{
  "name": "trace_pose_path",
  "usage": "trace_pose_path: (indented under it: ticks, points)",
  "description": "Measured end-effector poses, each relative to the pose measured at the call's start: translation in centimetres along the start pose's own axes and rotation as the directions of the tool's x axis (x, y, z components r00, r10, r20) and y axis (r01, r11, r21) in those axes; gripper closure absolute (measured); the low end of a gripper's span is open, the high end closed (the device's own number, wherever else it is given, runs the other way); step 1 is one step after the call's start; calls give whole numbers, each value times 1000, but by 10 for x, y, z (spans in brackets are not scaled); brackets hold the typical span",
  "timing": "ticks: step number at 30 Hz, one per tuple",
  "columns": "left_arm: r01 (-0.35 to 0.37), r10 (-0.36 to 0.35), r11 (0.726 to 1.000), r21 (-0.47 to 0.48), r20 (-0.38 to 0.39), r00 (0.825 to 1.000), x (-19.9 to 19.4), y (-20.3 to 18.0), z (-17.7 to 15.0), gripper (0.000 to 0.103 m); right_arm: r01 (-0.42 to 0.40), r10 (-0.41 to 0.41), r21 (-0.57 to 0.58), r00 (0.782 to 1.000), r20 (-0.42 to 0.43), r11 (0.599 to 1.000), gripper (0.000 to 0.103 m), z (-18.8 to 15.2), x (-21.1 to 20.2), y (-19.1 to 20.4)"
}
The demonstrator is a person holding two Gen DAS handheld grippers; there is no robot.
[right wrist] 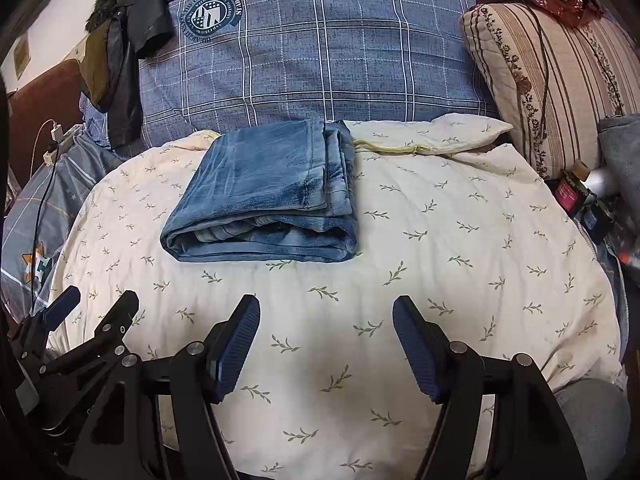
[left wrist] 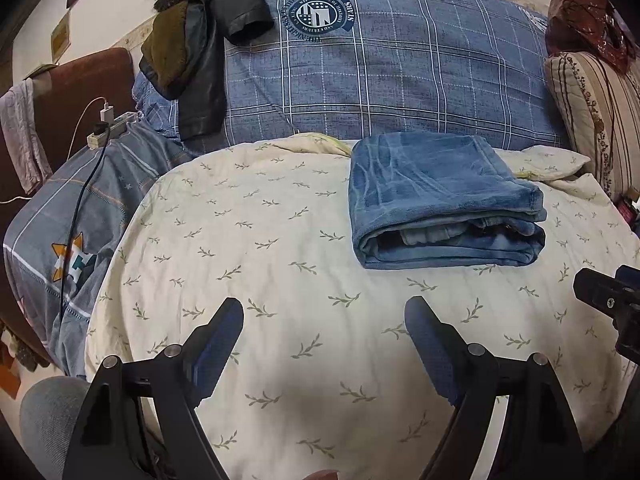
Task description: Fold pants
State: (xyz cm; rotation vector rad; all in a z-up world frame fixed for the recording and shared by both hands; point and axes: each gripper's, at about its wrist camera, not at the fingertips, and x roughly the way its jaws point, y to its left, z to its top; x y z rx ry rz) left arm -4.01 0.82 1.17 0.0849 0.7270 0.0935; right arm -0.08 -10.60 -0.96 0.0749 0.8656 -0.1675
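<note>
Round crest on blue plaid bedding [left wrist: 320, 16]: banner reads "STARS"; ring lettering too small, inverted, not legible.

the folded pants [left wrist: 444, 204] are lying on the leaf-print quilt [left wrist: 248, 240]; the left hand-held gripper [left wrist: 324, 312] is hovering near them, jaws standing apart, holding nothing.
</note>
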Motion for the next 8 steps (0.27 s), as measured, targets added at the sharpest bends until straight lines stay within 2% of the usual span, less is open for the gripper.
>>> trace_pose_path:
  ticks: [7,8]
  points:
    - [1,-1,1000,2,27,1000,-4,-6,0,20,-27,27,14,1000,-4,1000,33,2,6,-5]
    - [44,-44,999,-10,-1,999,-1,-5,5,20,-45,45,13,999,-3,999,33,4,7,-6]
